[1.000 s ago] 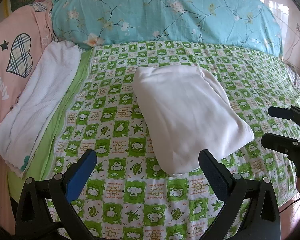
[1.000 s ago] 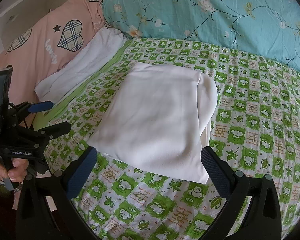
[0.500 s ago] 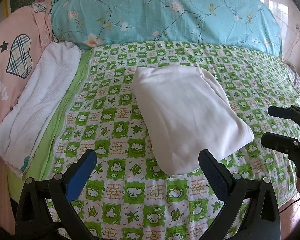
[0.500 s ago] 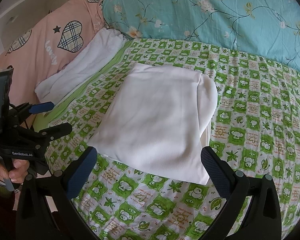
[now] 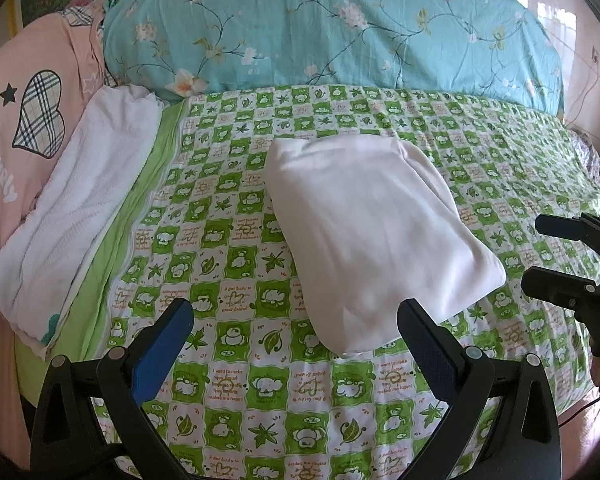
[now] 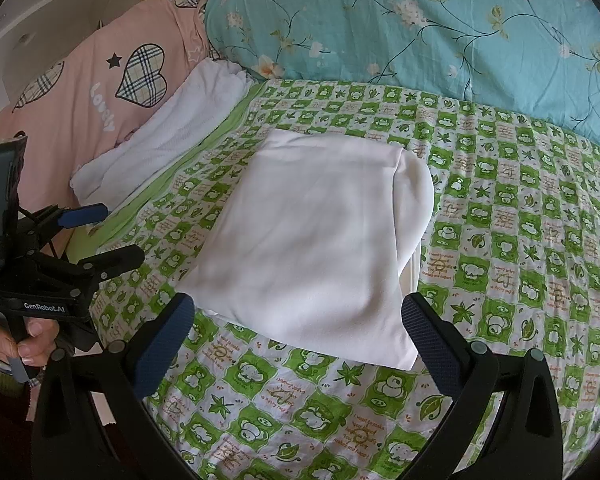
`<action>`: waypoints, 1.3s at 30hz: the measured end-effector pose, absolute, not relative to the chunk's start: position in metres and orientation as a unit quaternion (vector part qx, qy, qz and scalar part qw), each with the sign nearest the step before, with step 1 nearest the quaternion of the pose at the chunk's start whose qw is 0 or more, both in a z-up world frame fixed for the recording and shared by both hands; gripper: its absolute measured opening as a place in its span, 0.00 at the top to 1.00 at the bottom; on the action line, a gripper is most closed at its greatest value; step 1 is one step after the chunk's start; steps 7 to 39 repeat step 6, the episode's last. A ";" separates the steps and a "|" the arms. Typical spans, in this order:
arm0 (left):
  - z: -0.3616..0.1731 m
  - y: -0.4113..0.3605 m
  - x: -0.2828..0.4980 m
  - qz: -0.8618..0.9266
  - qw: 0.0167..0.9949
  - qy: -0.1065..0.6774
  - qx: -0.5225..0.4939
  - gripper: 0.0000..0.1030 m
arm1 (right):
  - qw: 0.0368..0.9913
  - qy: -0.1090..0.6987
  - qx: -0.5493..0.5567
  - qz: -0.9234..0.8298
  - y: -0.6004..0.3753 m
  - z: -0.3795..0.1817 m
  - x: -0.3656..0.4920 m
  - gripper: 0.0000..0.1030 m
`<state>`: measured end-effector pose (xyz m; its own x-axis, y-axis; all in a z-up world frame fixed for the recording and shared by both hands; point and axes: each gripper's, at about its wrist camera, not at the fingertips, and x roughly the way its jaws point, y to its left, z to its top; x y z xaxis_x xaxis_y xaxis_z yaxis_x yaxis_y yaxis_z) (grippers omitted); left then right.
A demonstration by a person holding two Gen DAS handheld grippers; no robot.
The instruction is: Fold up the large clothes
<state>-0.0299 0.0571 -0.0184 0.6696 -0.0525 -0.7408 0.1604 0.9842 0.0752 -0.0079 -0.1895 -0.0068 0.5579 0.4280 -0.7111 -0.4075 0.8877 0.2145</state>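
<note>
1. On the green checked bedspread (image 6: 520,264), near the middle of the bed, the white garment (image 6: 320,248) was seen lying as a compact, roughly rectangular bundle, its layers stacked at the right-hand edge; the folding was judged to be essentially finished.
2. Nothing was held by the left gripper (image 5: 296,332): its jaws were spread wide, with only bedspread between them, and it was kept near the garment's closest corner without touching it.
3. Nothing was gripped by the right gripper (image 6: 296,328) either; its jaws were likewise spread wide, and it was poised just short of the garment's near edge.
4. Both tools were presumably kept back and apart so that the finished fold was not disturbed.
5. A second white cloth (image 5: 72,216) was laid along the left border, beside a pink pillow (image 5: 16,120), well apart from the garment.
6. A blue floral quilt (image 5: 340,28) was heaped at the far side, leaving the centre free as a working surface.
</note>
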 end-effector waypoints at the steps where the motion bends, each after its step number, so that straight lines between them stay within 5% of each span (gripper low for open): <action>1: -0.018 0.057 -0.030 -0.058 0.911 0.402 0.066 0.01 | 0.883 0.407 0.013 0.236 -0.190 -0.007 -0.008 0.00; 39: -0.019 0.060 -0.030 -0.053 0.912 0.403 0.060 0.01 | 0.883 0.409 0.019 0.230 -0.187 -0.007 -0.008 0.00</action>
